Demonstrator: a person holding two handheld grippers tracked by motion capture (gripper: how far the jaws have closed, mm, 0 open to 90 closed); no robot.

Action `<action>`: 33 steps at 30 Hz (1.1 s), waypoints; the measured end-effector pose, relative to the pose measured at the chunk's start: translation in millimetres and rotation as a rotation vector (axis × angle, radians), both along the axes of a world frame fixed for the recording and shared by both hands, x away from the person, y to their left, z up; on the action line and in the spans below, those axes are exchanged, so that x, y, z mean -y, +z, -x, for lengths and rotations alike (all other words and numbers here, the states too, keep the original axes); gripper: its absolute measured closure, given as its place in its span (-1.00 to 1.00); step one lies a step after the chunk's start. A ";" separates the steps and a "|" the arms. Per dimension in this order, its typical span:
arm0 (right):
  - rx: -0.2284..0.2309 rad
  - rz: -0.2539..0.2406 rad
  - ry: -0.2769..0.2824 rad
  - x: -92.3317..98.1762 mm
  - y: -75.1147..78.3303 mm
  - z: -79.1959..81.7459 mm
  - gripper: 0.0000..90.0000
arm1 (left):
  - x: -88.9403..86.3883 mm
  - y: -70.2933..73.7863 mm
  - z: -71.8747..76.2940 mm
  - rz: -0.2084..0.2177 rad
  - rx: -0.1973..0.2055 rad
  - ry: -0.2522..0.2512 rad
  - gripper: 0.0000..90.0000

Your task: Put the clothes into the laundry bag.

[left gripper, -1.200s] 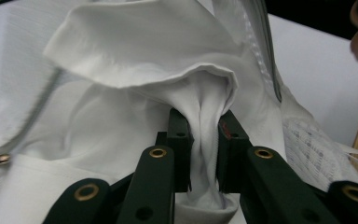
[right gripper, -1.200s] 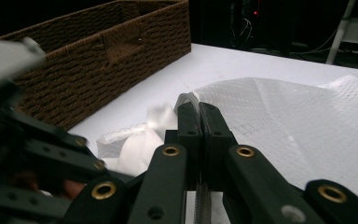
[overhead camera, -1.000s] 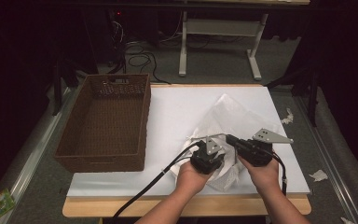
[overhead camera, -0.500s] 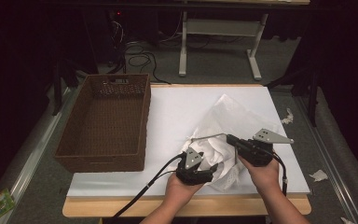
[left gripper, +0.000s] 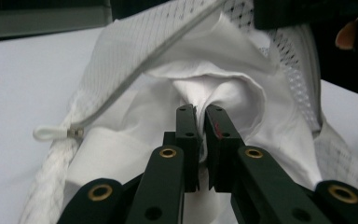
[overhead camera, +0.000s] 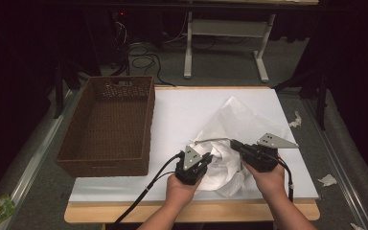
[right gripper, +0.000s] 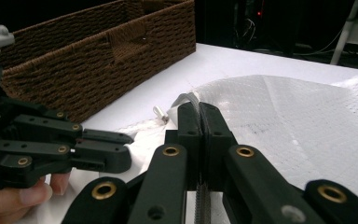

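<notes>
left gripper (left gripper: 200, 140) just closed, pinching white cloth (left gripper: 223, 88)

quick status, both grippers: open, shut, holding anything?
Left gripper: jaws have just been closing, now shut on the white cloth inside the mesh bag.
Right gripper: shut on the mesh bag's edge.

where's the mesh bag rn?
High view: mesh bag lies right of the wicker basket, its near end pinched by left gripper and right gripper.

White mesh laundry bag (overhead camera: 239, 129) lies crumpled on table, white cloth (left gripper: 214, 88) inside.
</notes>
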State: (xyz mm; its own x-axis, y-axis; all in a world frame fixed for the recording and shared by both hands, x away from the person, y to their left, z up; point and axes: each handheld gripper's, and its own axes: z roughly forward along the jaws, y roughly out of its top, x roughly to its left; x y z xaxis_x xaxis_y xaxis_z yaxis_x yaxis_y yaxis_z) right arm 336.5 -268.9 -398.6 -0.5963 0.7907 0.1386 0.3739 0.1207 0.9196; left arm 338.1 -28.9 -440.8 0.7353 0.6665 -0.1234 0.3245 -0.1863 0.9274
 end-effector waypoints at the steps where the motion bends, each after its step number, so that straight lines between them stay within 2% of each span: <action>1: 0.001 -0.001 0.001 -0.2 0.5 0.3 0.99 | 0.0 0.0 0.0 0.000 0.000 0.000 0.89; 4: 0.007 -0.006 -0.001 0.0 1.9 1.0 0.99 | 15.9 6.6 -5.6 0.017 0.025 -0.005 0.89; 9: 0.016 -0.015 0.001 1.3 3.9 1.6 0.99 | 32.8 6.6 -17.9 0.044 0.005 -0.002 0.89; 10: 0.018 -0.023 -0.002 1.8 4.7 2.0 0.99 | 40.7 6.2 -23.3 0.057 0.005 0.007 0.89; 12: 0.018 -0.023 -0.003 3.0 4.8 2.0 0.99 | 45.7 4.9 -27.3 0.062 0.007 0.022 0.84; 14: 0.014 -0.023 -0.007 4.6 4.1 1.4 0.99 | 42.4 6.4 -26.8 0.068 -0.004 0.012 0.69; 16: 0.010 -0.027 -0.009 6.2 3.6 1.3 0.99 | 30.0 10.1 -20.7 0.069 0.034 -0.014 0.46; 17: 0.011 -0.027 -0.008 6.4 3.3 1.4 0.99 | 22.4 11.2 -17.5 0.081 0.045 -0.017 0.33; 18: 0.011 -0.027 -0.008 6.4 3.3 1.4 0.99 | 22.4 11.2 -17.5 0.081 0.045 -0.017 0.20; 19: 0.009 -0.028 -0.006 6.0 2.9 1.1 0.99 | 13.9 11.7 -14.3 0.100 0.052 -0.012 0.20; 20: 0.006 -0.020 -0.006 4.6 2.0 0.3 0.99 | -0.4 10.4 -9.1 0.133 0.052 -0.013 0.04; 21: 0.006 -0.018 -0.002 3.6 1.7 -0.1 0.99 | -4.6 8.2 -6.8 0.140 0.041 -0.022 -0.03; 23: 0.006 -0.014 -0.004 2.7 1.7 -0.1 0.99 | -6.6 5.2 -3.9 0.135 0.035 -0.028 -0.22; 24: 0.011 -0.006 -0.005 1.1 2.6 1.1 0.99 | -5.6 -2.8 1.3 0.109 0.018 -0.048 -0.27; 25: 0.011 -0.006 -0.005 1.1 2.6 1.1 0.99 | -5.6 -2.8 1.3 0.109 0.018 -0.048 -0.33; 26: 0.015 -0.004 -0.007 0.9 3.2 1.6 0.99 | 1.2 -10.1 3.8 0.065 0.004 -0.057 -0.36; 27: 0.015 -0.004 -0.007 0.9 3.2 1.6 0.99 | 1.2 -10.1 3.8 0.065 0.004 -0.057 -0.35; 28: 0.011 -0.008 -0.011 0.8 3.1 1.3 0.99 | 9.4 -15.1 1.3 0.014 -0.042 -0.067 -0.29; 29: 0.011 -0.009 -0.008 0.7 2.7 1.0 0.99 | 13.3 -16.9 -0.8 -0.025 -0.067 -0.063 -0.18; 30: 0.009 -0.008 -0.008 0.8 2.4 1.1 0.99 | 15.5 -18.6 -2.7 -0.046 -0.080 -0.058 0.07; 33: 0.006 -0.008 -0.011 1.1 2.1 1.7 0.99 | 17.8 -17.7 -5.4 -0.053 -0.075 -0.047 0.72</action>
